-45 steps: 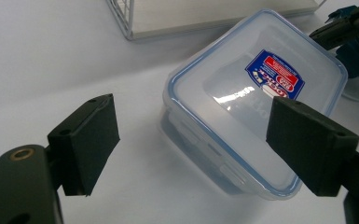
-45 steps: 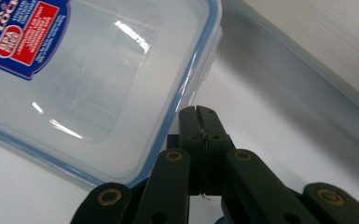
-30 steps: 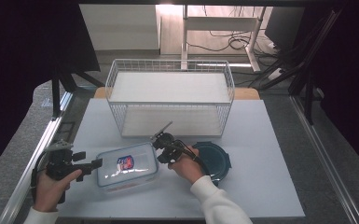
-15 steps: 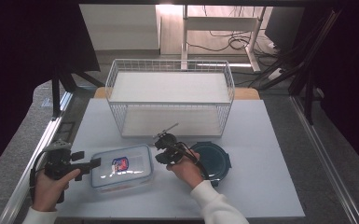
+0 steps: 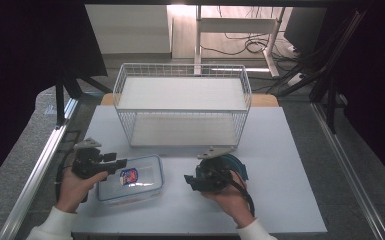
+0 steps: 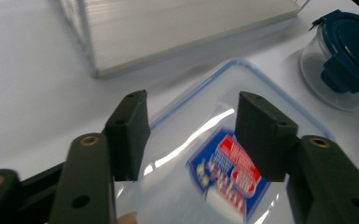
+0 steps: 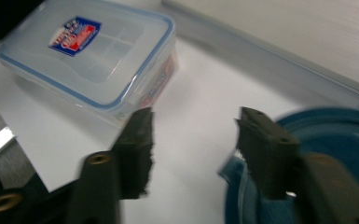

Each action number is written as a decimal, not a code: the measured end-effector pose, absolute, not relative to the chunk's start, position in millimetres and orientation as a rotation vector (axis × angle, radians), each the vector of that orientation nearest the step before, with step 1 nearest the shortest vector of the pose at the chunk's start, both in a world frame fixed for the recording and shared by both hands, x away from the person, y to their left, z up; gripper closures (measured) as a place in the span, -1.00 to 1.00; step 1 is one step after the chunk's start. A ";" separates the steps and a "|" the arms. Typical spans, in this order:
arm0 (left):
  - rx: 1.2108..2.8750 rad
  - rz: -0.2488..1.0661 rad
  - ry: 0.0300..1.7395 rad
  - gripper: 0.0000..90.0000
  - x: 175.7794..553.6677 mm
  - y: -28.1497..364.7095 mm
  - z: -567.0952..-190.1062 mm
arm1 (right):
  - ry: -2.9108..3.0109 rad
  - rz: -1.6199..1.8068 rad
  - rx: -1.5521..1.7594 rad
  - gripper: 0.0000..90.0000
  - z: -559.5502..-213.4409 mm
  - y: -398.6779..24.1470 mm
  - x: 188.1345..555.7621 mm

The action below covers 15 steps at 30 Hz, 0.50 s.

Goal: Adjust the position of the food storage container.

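Note:
A clear rectangular box (image 5: 132, 184) with a blue-rimmed lid and a red-and-blue label lies on the white table near the front left. My left gripper (image 5: 122, 162) hovers over its left end. In the left gripper view its jaws (image 6: 191, 107) straddle the lid (image 6: 200, 135) without pressing on it; they have just been closing. My right gripper (image 5: 187, 179) is to the right of the box and apart from it. Its jaws (image 7: 193, 121) have just been opening, with only bare table between them. A round glass dish with a blue lid (image 5: 235, 165) sits behind the right hand.
A white wire basket (image 5: 182, 105) with a pale board inside stands at the back middle of the table. A metal rail (image 5: 40, 165) runs along the table's left side. The round dish (image 7: 335, 140) lies close beside the right jaw.
The right gripper left the box's right edge, moved right and toward the front, and opened. The left gripper moved in over the box's left end and narrowed. The box shifted slightly left.

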<state>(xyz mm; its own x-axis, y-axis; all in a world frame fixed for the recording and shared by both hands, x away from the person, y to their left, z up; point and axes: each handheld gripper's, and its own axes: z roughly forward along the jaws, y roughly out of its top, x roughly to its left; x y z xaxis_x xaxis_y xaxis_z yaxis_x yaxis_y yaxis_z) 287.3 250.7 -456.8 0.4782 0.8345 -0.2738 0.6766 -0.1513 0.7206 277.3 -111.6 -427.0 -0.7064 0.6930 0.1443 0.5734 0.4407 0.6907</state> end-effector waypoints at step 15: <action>2.045 0.174 1.173 0.88 332.1 214.4 -448.2 | 2.411 1.290 1.199 -0.42 -435.2 -177.7 264.8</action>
<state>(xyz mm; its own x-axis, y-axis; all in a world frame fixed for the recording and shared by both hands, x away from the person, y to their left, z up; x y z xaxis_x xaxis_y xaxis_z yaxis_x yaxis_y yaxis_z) 332.1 214.4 -448.2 0.5689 0.7868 -0.2393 0.6838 -0.2909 0.6692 264.8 -177.7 -435.2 -0.6672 0.7117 0.2198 0.5779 0.3083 0.7557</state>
